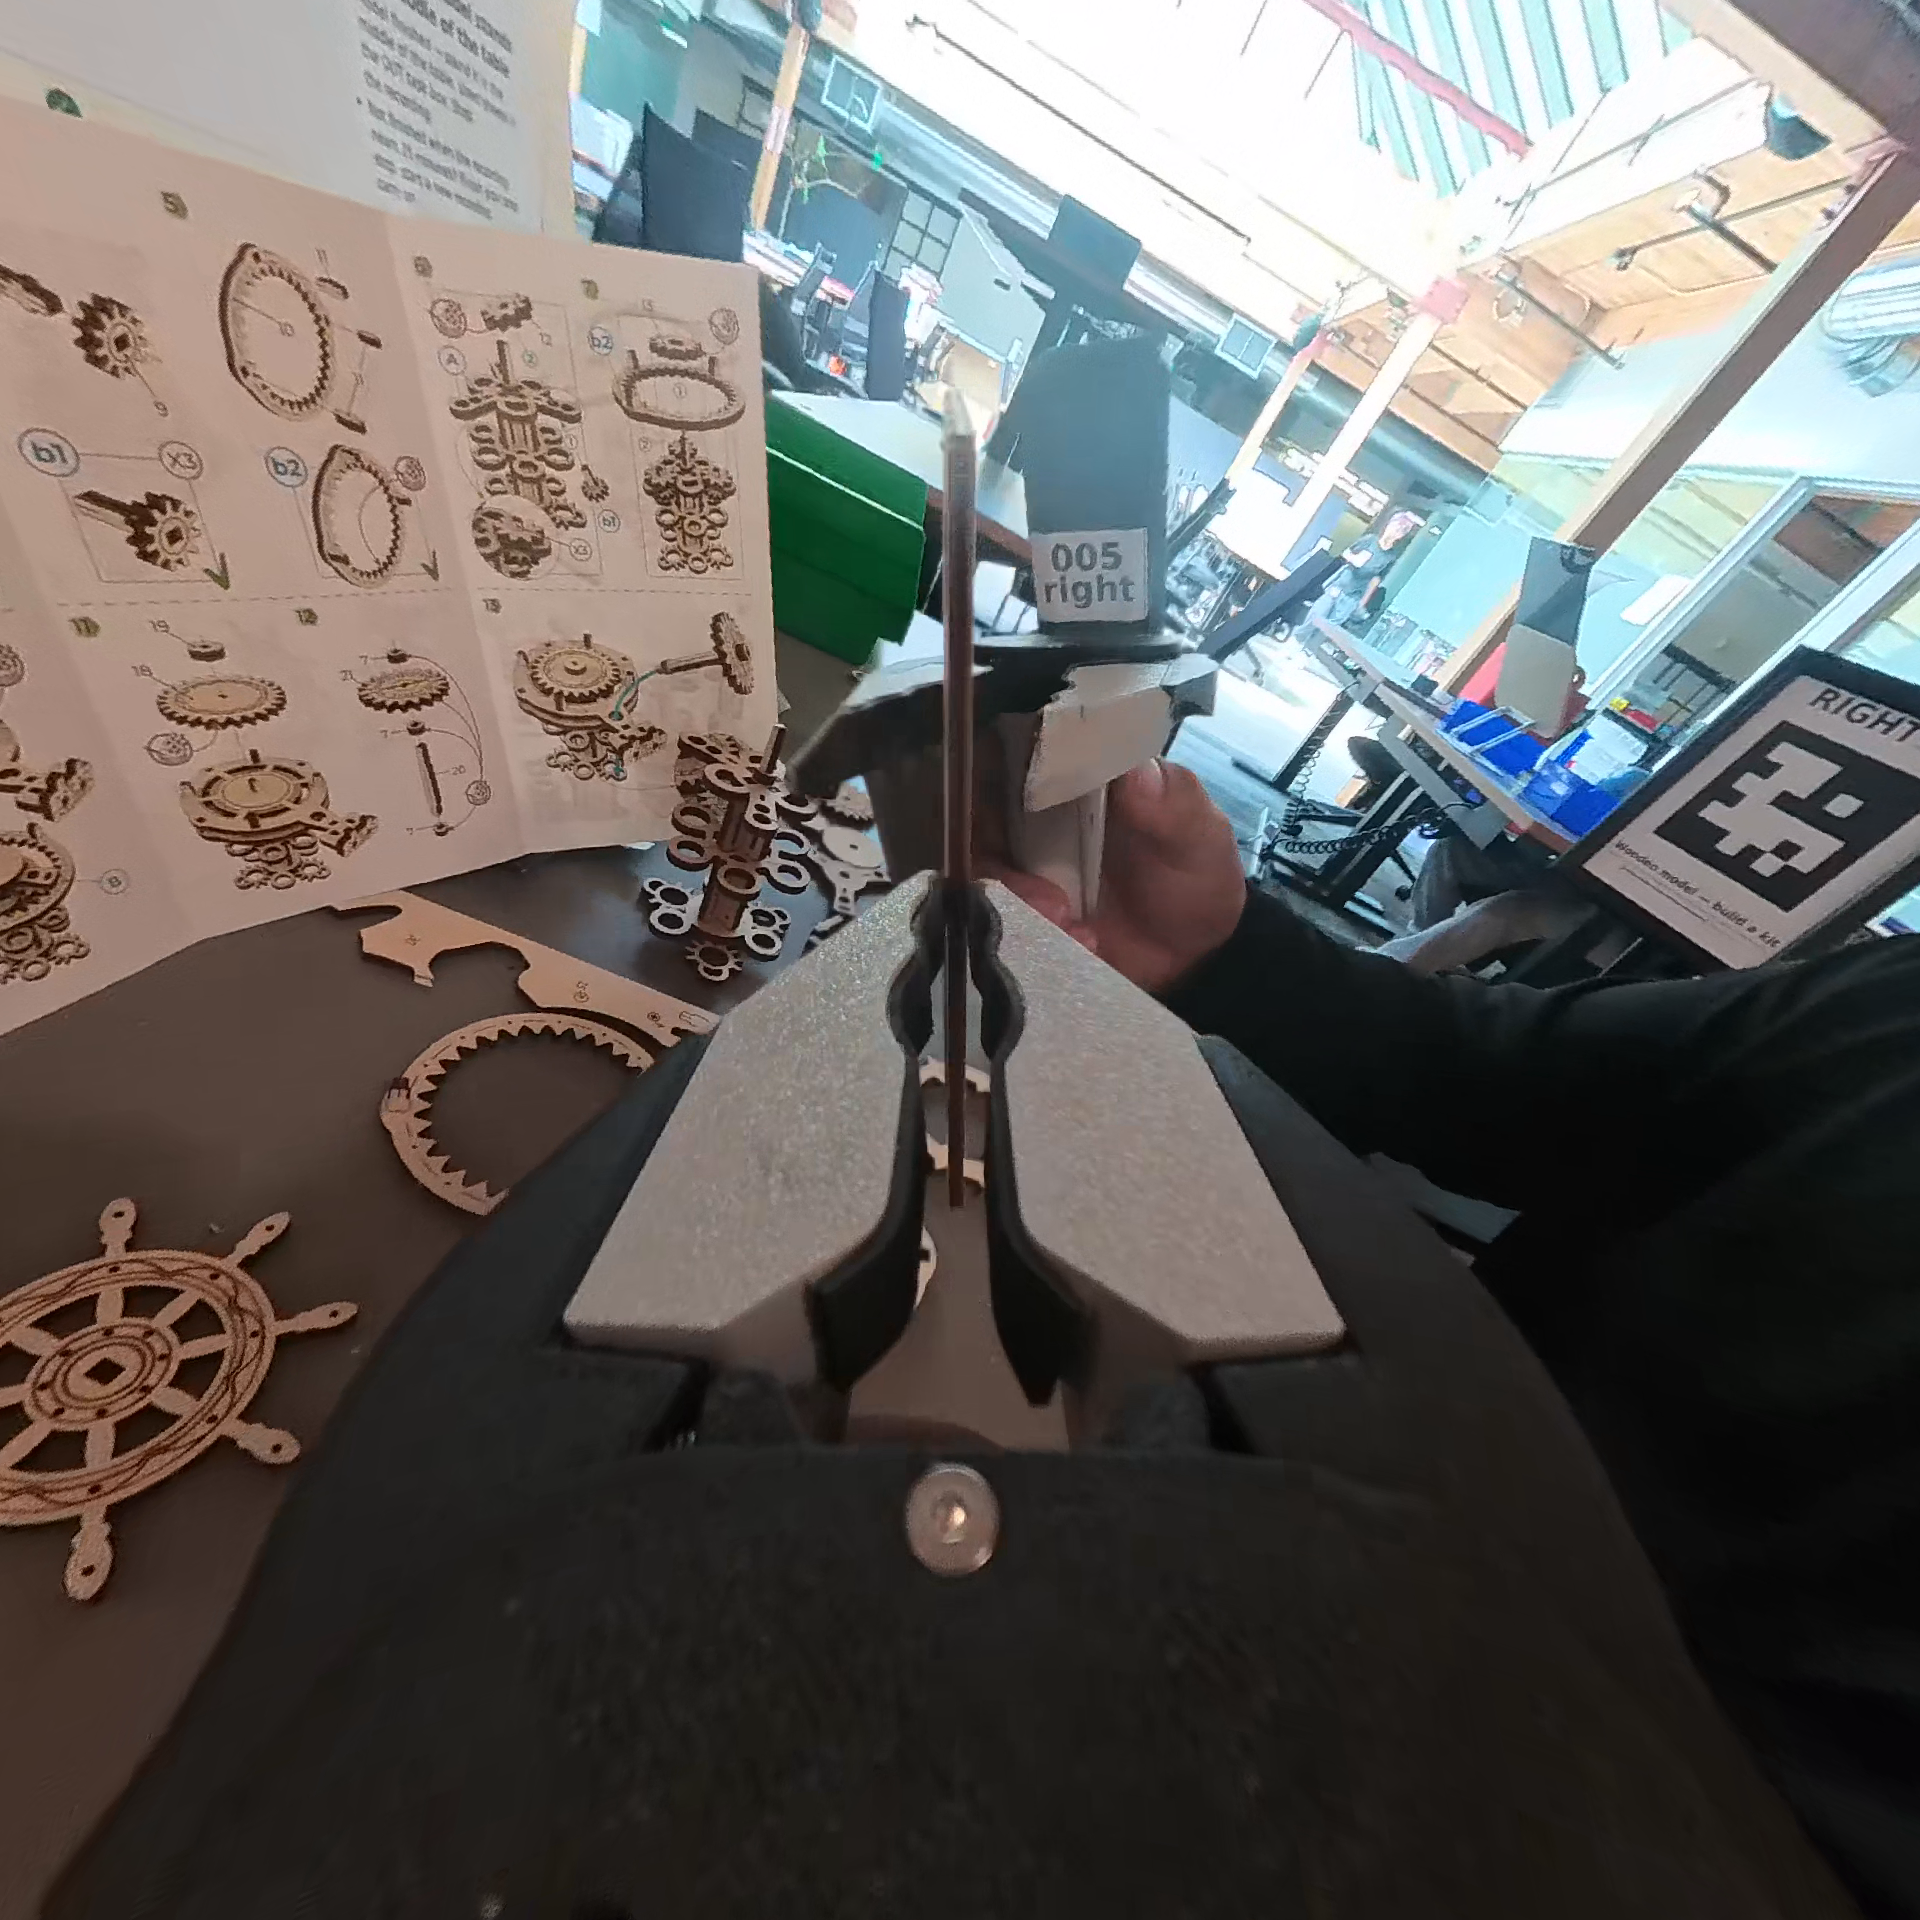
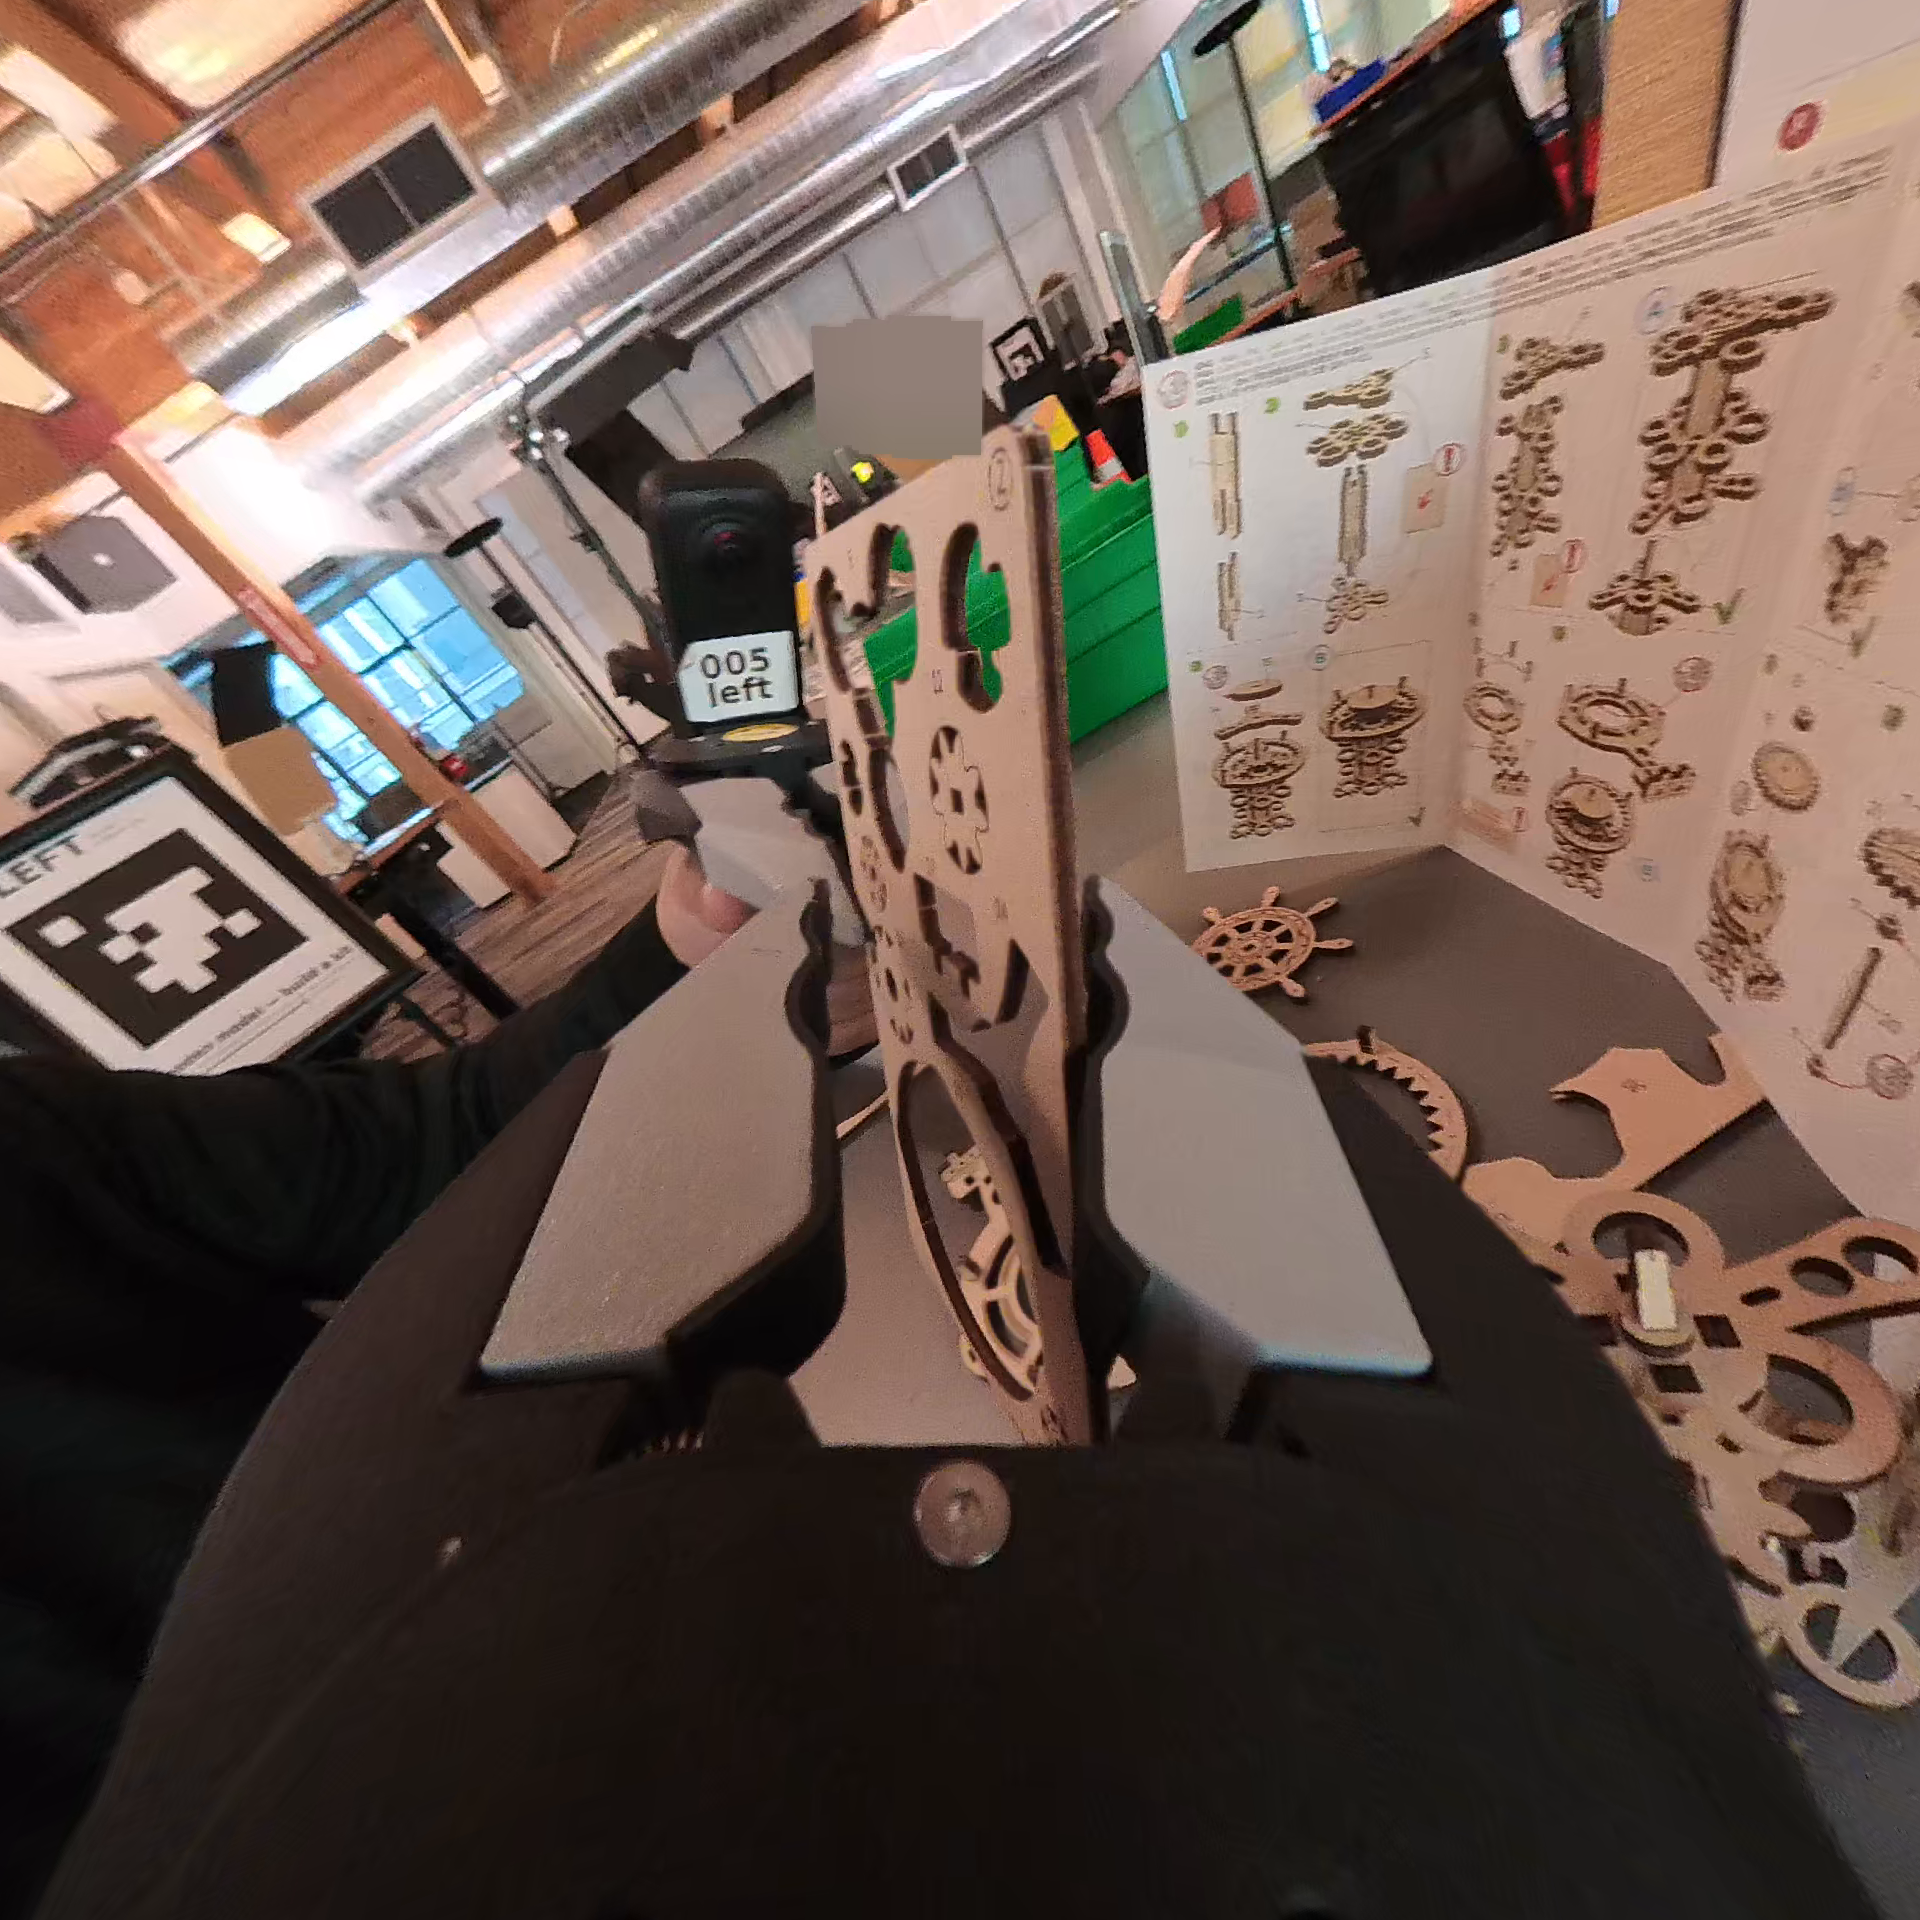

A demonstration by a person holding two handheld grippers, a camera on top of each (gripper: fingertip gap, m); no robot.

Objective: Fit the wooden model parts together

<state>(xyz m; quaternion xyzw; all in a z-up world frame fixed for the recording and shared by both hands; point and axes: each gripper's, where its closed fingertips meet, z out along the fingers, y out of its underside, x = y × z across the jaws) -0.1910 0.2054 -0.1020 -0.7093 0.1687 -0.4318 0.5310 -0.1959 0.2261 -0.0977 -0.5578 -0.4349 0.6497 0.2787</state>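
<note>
A thin wooden parts sheet [image 1: 956,623] with cut-out holes stands upright above the dark table [image 1: 208,1091]. My left gripper [image 1: 954,904] is shut on it, and I see it edge-on. In the right wrist view the sheet [image 2: 1023,831] stands slanted between the fingers of my right gripper [image 2: 951,914], which are apart, with the right finger close against it. The right gripper [image 1: 997,748] also shows beyond the sheet, held by a hand [image 1: 1164,883]. A partly built wooden tower [image 1: 732,862] stands behind.
A ship's wheel [image 1: 125,1382], a toothed ring [image 1: 499,1101] and a leftover sheet strip [image 1: 499,956] lie on the table. Another openwork wooden assembly [image 2: 1745,1382] lies at the right. The instruction sheet [image 1: 364,571] stands at the back, beside green boxes [image 1: 842,520] and a marker board [image 1: 1787,821]. My left and right fingertips are right by each other.
</note>
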